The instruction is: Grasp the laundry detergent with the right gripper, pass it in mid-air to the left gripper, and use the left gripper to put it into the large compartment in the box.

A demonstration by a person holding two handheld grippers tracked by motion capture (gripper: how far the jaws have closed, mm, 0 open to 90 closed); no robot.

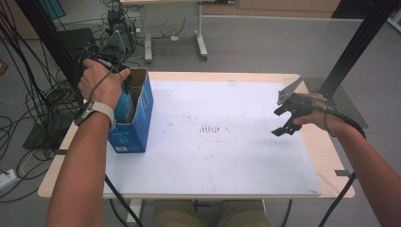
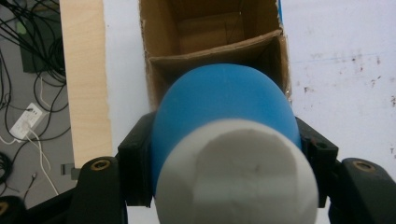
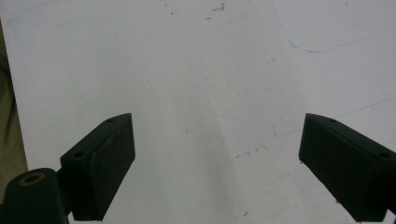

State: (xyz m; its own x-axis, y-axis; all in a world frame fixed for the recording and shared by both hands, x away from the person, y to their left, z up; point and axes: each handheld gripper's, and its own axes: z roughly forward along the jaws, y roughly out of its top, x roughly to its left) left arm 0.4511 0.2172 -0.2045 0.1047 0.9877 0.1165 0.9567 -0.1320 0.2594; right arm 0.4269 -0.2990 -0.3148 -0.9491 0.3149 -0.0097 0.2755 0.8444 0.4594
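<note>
A smooth blue rounded object with a white flat-topped end (image 2: 224, 140) sat clamped between the left gripper's (image 2: 224, 177) fingers, poised over the open cardboard-lined blue box (image 1: 134, 123), which stood upright at nine o'clock on the tabletop, flaps up

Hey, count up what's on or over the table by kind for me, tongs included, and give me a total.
Tongs: 2, left tongs shut on the bottle, right tongs open and holding nothing
Blue bottle with white cap: 1
Blue cardboard box, open at the top: 1
White mat on the table: 1
Total: 5
</note>
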